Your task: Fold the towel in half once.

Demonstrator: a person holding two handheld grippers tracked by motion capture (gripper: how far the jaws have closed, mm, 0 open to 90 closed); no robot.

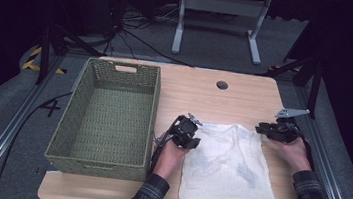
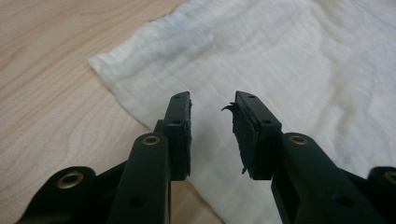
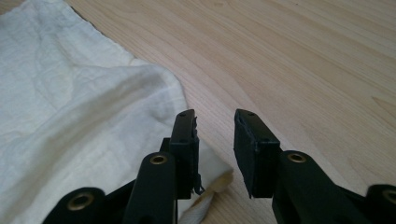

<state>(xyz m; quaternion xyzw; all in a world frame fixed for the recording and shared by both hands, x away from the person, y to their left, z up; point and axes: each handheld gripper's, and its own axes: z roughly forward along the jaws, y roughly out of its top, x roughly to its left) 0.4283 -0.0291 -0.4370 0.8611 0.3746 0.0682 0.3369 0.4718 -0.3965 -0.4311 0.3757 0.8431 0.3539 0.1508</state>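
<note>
High view: white cloth (image 1: 230,166) lies flat on the wooden table (image 1: 200,89), just right of the green woven basket (image 1: 107,117), w/ a few soft wrinkles and the far corners a bit rumpled. Left gripper (image 1: 192,131) sits at the cloth's far-left corner, right gripper (image 1: 261,129) at the far-right corner, both low over the table.

Left gripper view: jaws stand apart w/ nothing between them; cloth edge lies under and ahead of the tips, not pinched. Right gripper view: same, jaws apart w/ a gap, cloth corner (image 3: 154,93) humped up just left of them, bare wood ahead.

Handling, my read: thin, light, limp fabric, prob. cotton. No stiffness, so it'll sag and drape from whatever point is held, and drags easily on the wood. Not fragile, not slippery; the pads should bite fine. Best hold is at corners or along a hem, one gripper per corner, pinching low so a fold of fabric gets between the pads. Grabbing mid-cloth would just bunch it.
</note>
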